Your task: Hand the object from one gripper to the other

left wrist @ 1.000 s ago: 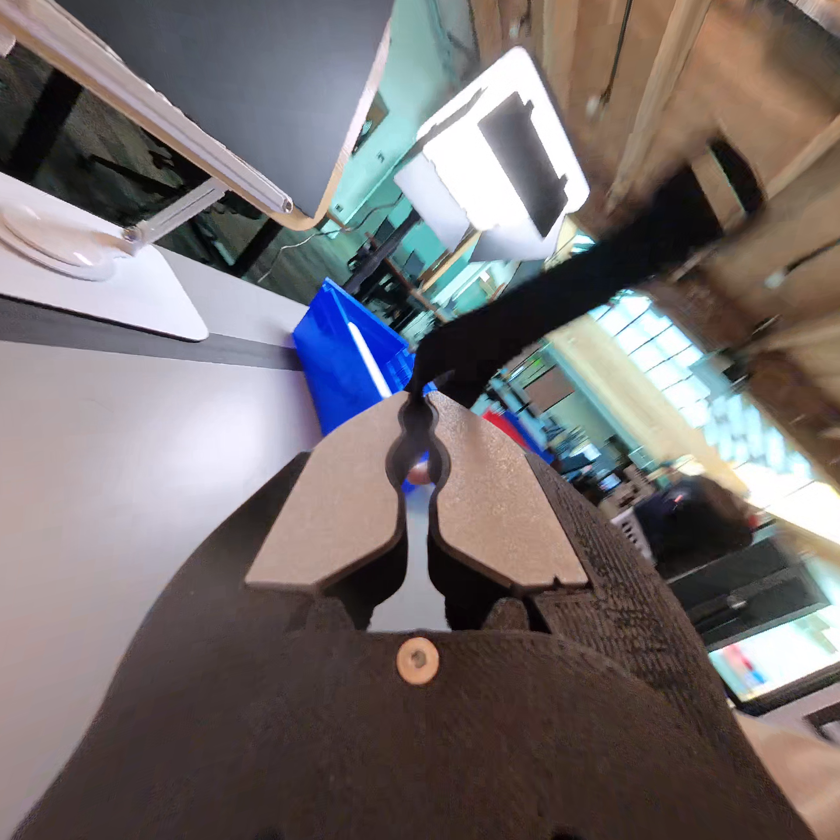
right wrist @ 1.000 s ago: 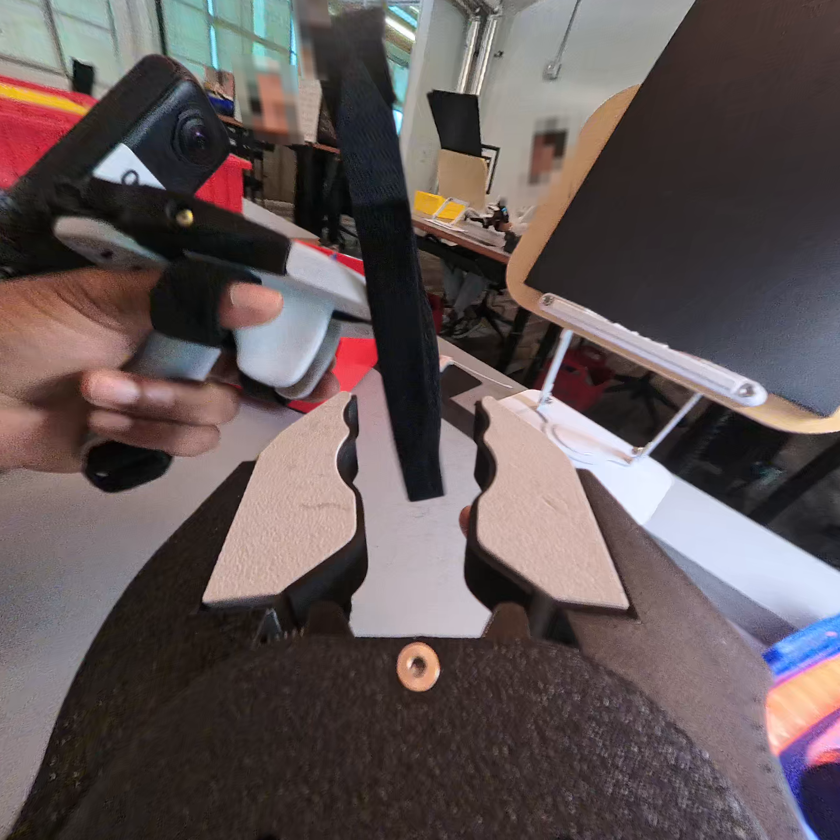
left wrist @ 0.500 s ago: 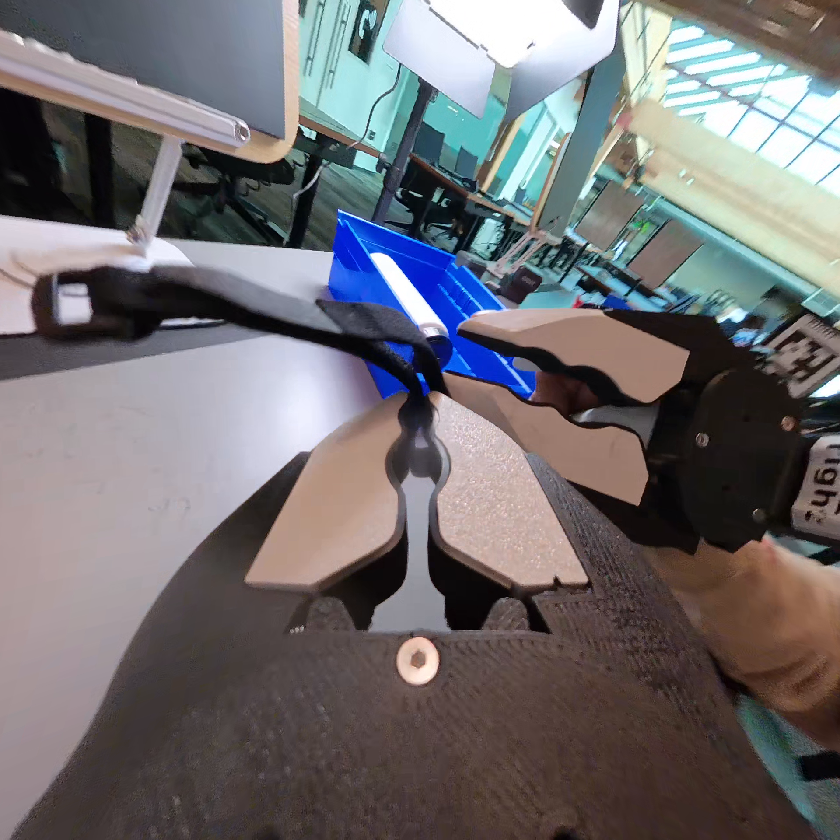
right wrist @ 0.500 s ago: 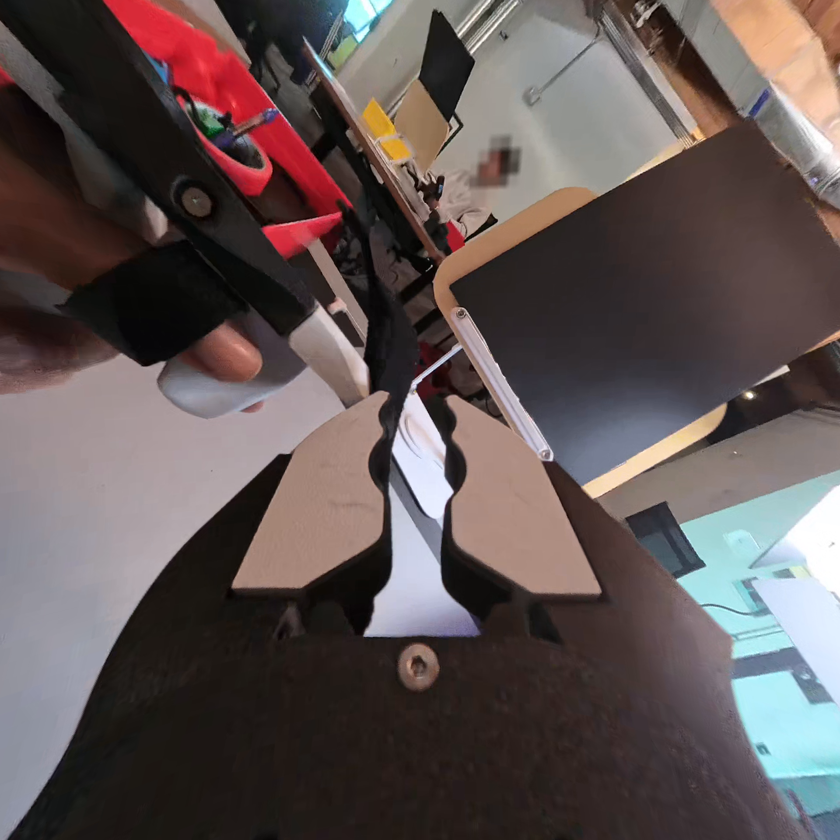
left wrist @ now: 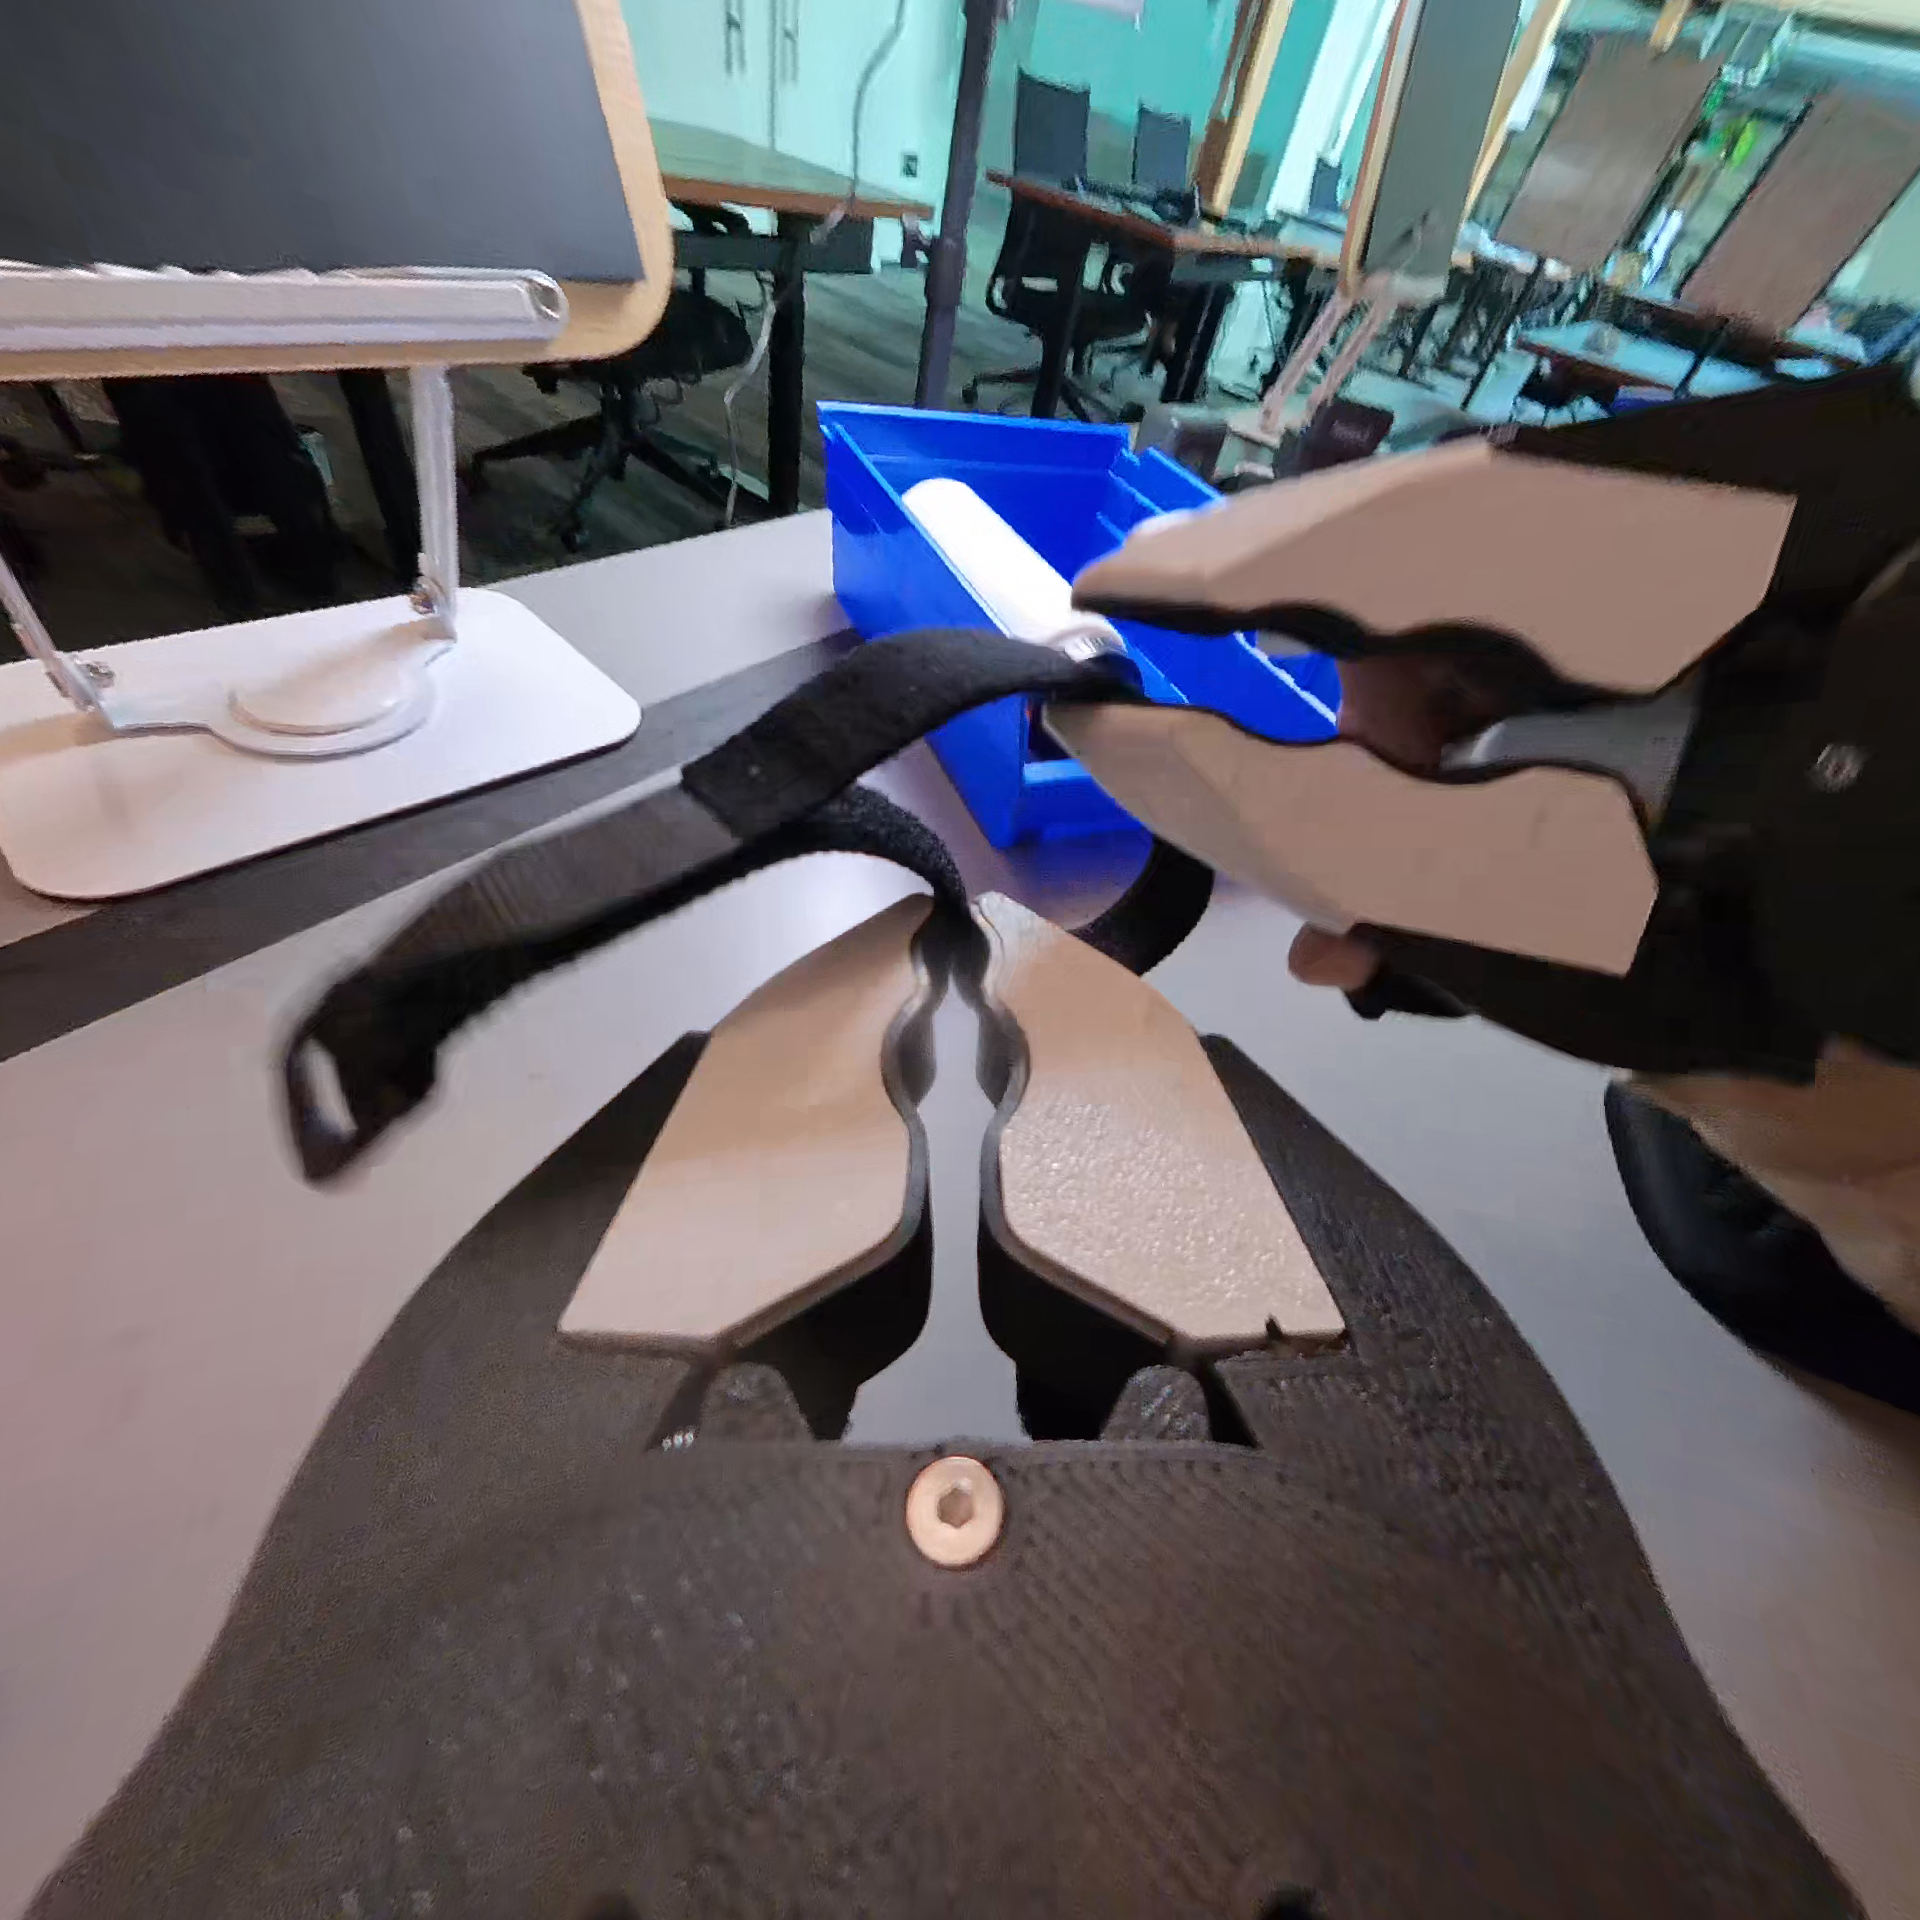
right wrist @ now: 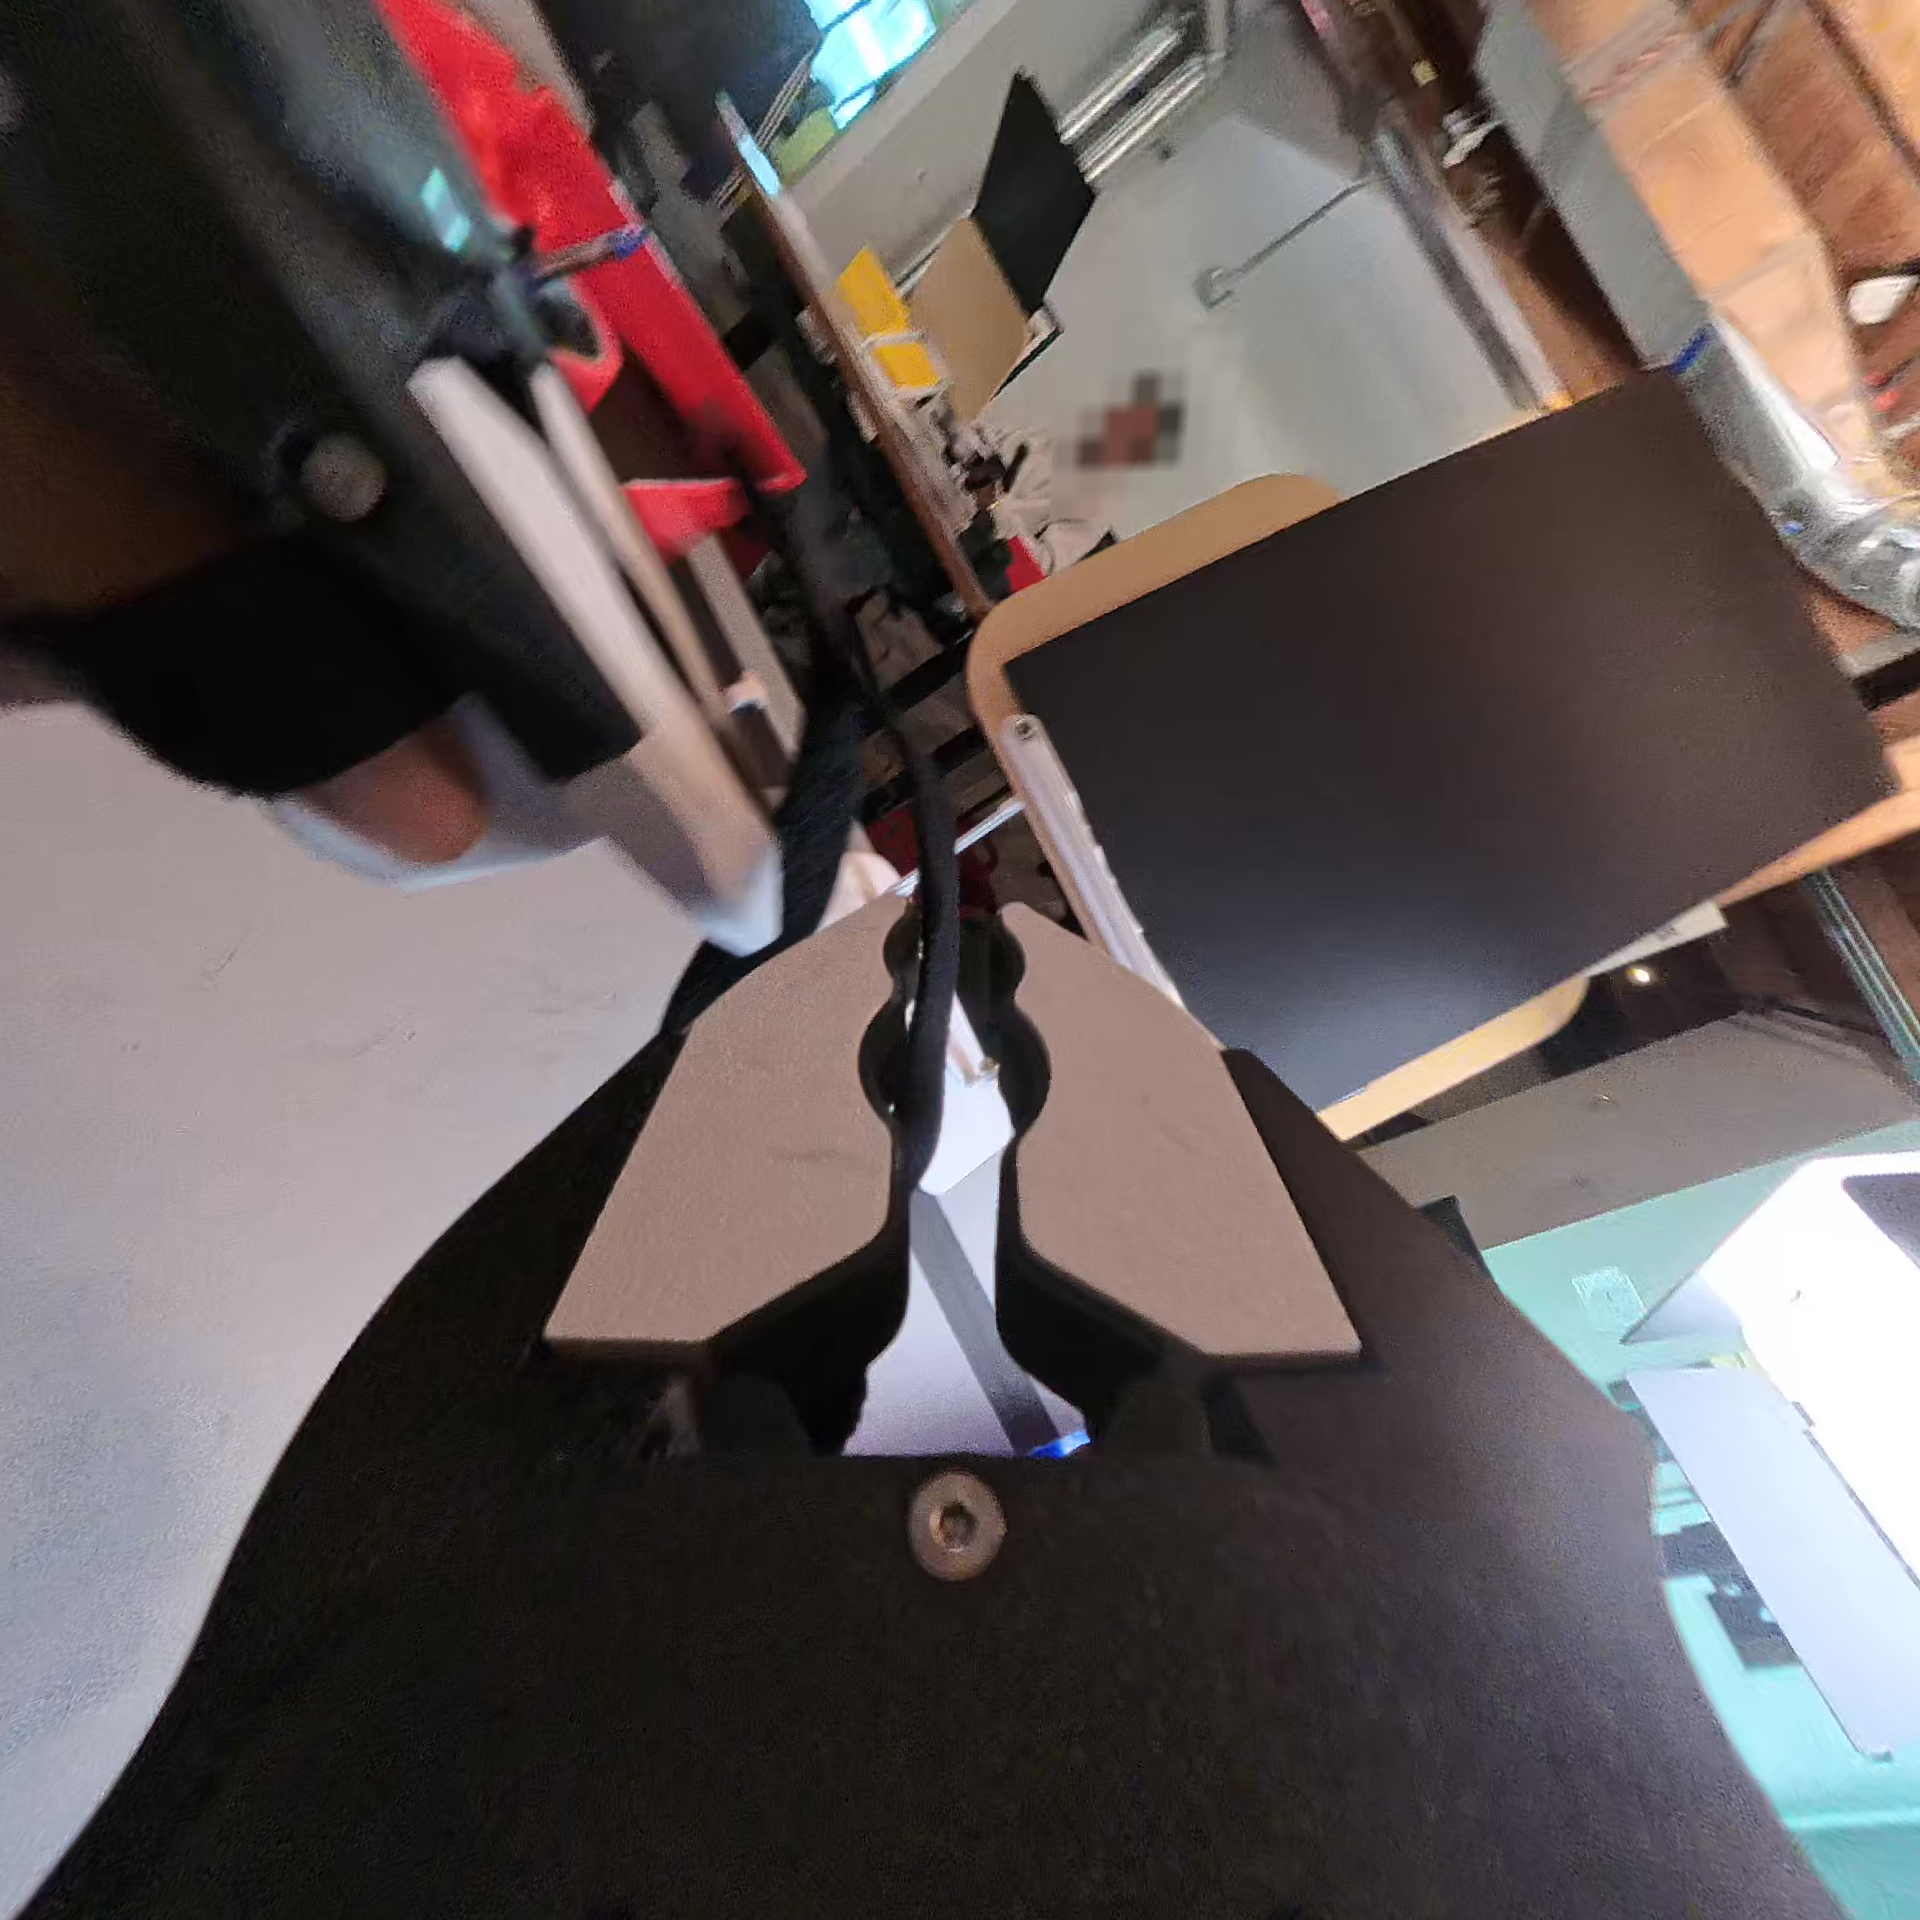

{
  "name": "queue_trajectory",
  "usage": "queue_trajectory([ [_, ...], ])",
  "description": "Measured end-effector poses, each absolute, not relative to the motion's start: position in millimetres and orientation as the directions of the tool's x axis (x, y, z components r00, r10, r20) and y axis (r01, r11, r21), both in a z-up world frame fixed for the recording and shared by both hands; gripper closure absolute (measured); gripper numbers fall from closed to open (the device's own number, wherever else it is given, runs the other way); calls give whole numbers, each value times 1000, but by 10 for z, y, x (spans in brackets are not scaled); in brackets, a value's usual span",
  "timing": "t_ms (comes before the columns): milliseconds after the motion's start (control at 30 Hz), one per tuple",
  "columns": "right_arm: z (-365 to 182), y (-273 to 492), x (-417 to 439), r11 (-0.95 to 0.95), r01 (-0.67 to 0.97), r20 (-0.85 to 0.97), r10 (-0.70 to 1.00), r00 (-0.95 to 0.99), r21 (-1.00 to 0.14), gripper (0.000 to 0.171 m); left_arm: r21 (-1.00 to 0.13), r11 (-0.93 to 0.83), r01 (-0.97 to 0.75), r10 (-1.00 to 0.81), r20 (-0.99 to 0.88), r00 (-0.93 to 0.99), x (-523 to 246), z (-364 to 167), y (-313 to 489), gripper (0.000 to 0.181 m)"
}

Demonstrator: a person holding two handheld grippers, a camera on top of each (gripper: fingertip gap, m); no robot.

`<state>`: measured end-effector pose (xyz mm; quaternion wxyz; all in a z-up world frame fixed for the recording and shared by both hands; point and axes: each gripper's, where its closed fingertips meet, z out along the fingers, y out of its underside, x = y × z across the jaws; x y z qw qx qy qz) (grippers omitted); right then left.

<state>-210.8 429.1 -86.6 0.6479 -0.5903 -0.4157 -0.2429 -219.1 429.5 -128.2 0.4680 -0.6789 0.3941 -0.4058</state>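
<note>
A black webbing strap (left wrist: 831, 727) with a buckle at its left end hangs between both grippers above the grey table (left wrist: 156, 1351). My left gripper (left wrist: 953, 912) is shut on a fold of the strap at its fingertips. My right gripper (left wrist: 1065, 660) comes in from the right, and its jaws are closed on the strap's raised part. In the right wrist view the strap (right wrist: 935, 997) runs edge-on between the fingers of my right gripper (right wrist: 953, 912) and lies against the left one, with a thin slit beside it. My left gripper (right wrist: 727, 862) shows blurred at the upper left, held in a hand.
A blue bin (left wrist: 894, 582) holding a white roller (left wrist: 987, 551) stands just behind the grippers. A white stand base (left wrist: 312, 748) carries a dark tilted board (left wrist: 312, 135) at the back left, and the board also shows in the right wrist view (right wrist: 1403, 779). A red bin (right wrist: 582, 260) is farther off. My right fingertips sit around 4 centimetres from my left ones.
My right gripper's jaws have narrowed from wide open onto the strap. The strap's middle now rises to the right gripper, and its buckle end has swung nearer. My left gripper stays shut.
</note>
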Motion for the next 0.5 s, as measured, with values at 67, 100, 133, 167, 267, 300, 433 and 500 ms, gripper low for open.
queue_trajectory([
  [67,-818,4263,-2105,195,798,820,193,538,-570,156,-963,-204,-178,-933,136,333,-2153,-1276,4227,179],
  [100,-844,4267,-2103,185,806,824,206,528,-563,152,-968,-162,-193,-941,92,326,-2130,-1262,4185,179],
  [133,-898,4272,-2115,179,817,831,227,508,-548,150,-969,-112,-221,-947,37,318,-2105,-1265,4142,179],
  [167,-926,4286,-2112,174,829,841,220,494,-532,149,-965,-59,-255,-949,-26,314,-2083,-1287,4108,179],
  [267,-943,4290,-2134,187,841,857,204,473,-509,153,-931,57,-360,-946,-166,279,-2032,-1422,4031,179],
  [300,-951,4287,-2141,187,841,857,211,470,-507,156,-923,64,-379,-955,-167,245,-2010,-1472,3986,179],
  [433,-1058,4327,-1979,104,873,860,261,439,-477,168,-846,-55,-531,-998,29,57,-2112,-1688,3790,162],
  [500,-1123,4345,-1862,50,877,842,311,440,-477,169,-855,-101,-509,-995,82,60,-2233,-1519,3854,166],
])
